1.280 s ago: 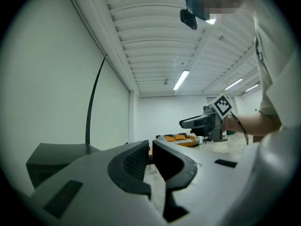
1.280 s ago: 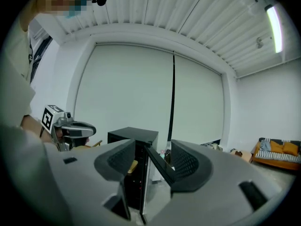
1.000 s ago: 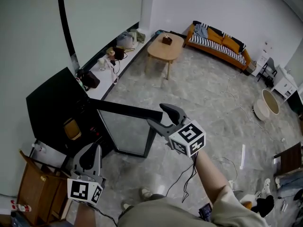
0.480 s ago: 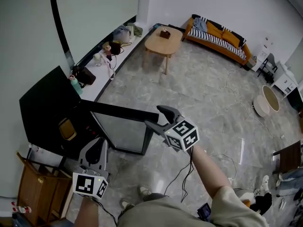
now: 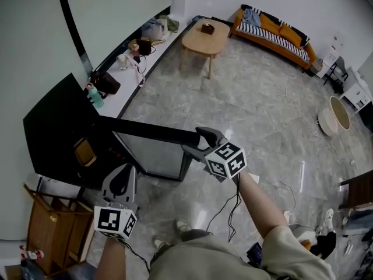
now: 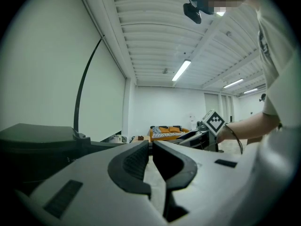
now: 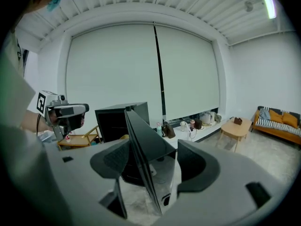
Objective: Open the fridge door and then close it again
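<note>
The right gripper (image 5: 190,139) sits just below the middle of the head view, at the free end of the open fridge door (image 5: 152,155). Its jaws have just been opening and stand wide apart. In the right gripper view the door's thin edge rises between them, with a clear gap to the jaw on the right of that frame. The dark, glass-fronted door is swung well out from the black mini fridge (image 5: 55,124) at the left of the head view, its top edge running from the cabinet across to the gripper. The left gripper (image 5: 121,174) is at the lower left, in front of the fridge, its jaws drawn together with nothing between them. A wooden stand (image 5: 49,232) is beside the fridge, in the bottom-left corner.
</note>
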Demonstrator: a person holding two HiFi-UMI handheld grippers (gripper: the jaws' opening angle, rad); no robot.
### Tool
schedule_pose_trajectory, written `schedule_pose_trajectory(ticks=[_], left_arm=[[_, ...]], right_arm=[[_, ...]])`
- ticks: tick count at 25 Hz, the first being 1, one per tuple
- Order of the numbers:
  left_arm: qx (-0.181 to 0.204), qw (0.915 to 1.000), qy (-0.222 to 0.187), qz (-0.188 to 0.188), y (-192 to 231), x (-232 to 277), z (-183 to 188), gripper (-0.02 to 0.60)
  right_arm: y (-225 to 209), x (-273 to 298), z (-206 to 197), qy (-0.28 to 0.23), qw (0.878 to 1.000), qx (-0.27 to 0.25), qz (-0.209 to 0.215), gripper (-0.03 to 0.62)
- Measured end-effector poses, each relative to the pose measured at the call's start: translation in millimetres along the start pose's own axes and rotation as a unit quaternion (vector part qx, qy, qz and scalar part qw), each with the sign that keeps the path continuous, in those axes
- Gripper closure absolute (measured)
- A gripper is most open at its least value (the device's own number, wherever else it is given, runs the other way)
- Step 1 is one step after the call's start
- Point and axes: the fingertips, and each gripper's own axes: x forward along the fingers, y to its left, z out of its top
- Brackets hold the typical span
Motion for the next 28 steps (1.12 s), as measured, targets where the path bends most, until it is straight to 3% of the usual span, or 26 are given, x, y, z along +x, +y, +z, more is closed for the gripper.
schedule_pose_trajectory(ticks=[6, 16, 28], left_arm=[[0.0, 0.9998, 0.014, 0.011, 6, -6, -8, 0.555], [0.001, 0.9994, 0.022, 0.025, 18, -31, -14, 0.555], [-0.002, 0.999, 0.029, 0.035, 24, -81, -27, 0.555]], right_arm=[[-1, 2, -7, -0.008, 0.999, 0.037, 0.008, 0.322], [10, -5, -9, -0.004, 0.999, 0.041, -0.009, 0.322], [62, -21, -20, 0.003, 0.999, 0.048, -0.013, 0.322]])
